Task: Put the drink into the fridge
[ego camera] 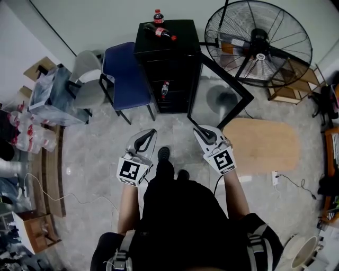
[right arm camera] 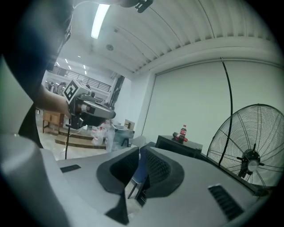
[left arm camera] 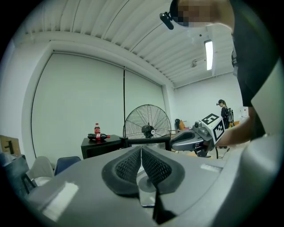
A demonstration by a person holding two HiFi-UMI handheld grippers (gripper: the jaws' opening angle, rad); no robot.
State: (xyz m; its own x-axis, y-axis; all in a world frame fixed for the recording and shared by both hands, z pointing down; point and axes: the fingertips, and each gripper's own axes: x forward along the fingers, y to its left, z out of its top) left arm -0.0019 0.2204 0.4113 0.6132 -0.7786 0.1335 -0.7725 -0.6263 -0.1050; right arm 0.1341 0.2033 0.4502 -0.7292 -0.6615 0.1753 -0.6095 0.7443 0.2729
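A black fridge stands ahead of me with its glass door swung open to the right. On its top stand one upright cola bottle and one lying cola bottle; a third bottle sits on a shelf inside. My left gripper is shut and empty, well short of the fridge. My right gripper has a narrow gap between its pads, with nothing in it. The left gripper view shows its pads meeting, and the bottles far off. In the right gripper view the bottles are small beyond the gripper.
A blue chair and a grey chair stand left of the fridge. A big floor fan is to its right. A wooden board lies on the floor at right. Bags and boxes crowd the left side.
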